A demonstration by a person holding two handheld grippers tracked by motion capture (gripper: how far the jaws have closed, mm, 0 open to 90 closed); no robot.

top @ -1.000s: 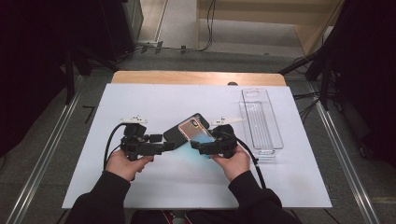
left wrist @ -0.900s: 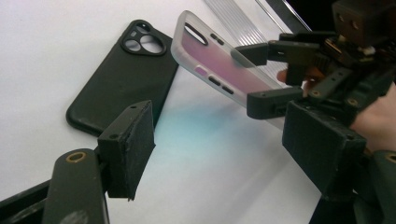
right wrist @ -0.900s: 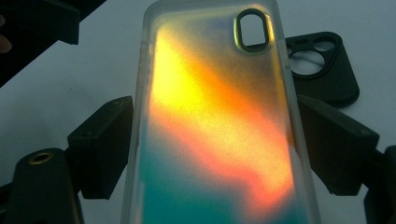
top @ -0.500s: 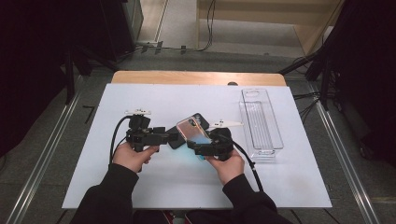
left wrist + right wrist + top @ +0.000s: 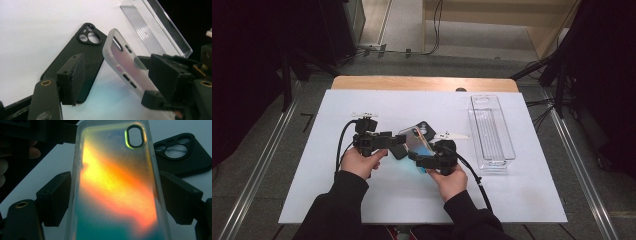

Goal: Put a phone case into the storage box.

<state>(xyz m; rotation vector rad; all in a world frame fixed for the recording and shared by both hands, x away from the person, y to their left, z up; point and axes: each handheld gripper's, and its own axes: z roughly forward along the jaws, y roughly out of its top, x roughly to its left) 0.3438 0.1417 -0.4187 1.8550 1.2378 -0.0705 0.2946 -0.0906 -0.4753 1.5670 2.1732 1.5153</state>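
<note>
My right gripper (image 5: 116,200) is shut on the long edges of an iridescent translucent phone case (image 5: 115,185) and holds it tilted above the table. In the high view that case (image 5: 416,142) stands between the two hands. My left gripper (image 5: 120,75) comes in from the left with its jaws on either side of the case (image 5: 122,62). Its jaws have just been closing, but the left pad (image 5: 73,77) still stands clear of the case. A black phone case (image 5: 85,52) lies flat on the white table (image 5: 362,200) beneath, its camera cut-out pointing away.
A clear plastic tray (image 5: 492,132) lies lengthwise at the right of the table and shows at the top of the left gripper view as a ribbed tray (image 5: 160,27). Beyond the table's far wooden edge (image 5: 422,83) there are cables on the floor.
My left gripper has moved right and slightly away from the person, up to the held case. The right hand with the case has shifted a little toward the left.
</note>
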